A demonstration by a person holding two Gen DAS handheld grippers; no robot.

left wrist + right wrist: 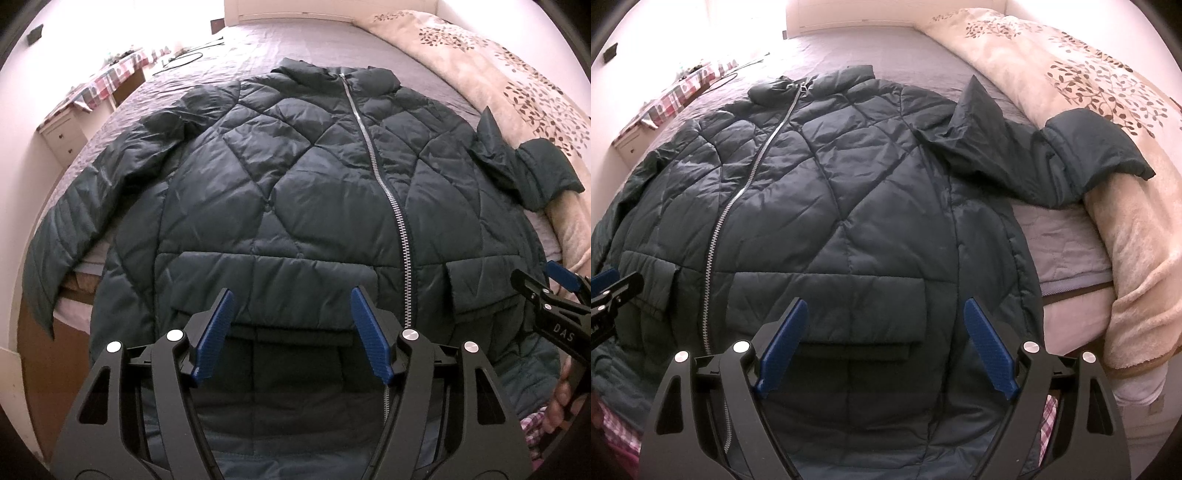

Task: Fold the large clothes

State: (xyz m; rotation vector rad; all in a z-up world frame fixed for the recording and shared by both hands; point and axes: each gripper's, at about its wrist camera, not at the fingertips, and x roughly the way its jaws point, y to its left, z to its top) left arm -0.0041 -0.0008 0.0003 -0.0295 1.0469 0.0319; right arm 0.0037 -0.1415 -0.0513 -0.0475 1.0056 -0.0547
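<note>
Bed point(295, 40): bare grey cover beyond the jacket point(295, 177) collar, open to pass. Right side: heaped floral blanket point(1089, 110) blocks, one sleeve draped onto it. Left side: bedside cabinet point(64, 138) under checked cloth, cable point(184, 59) lying on the cover.

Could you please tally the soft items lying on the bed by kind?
Jacket: 1
Blanket: 1
Total: 2
</note>
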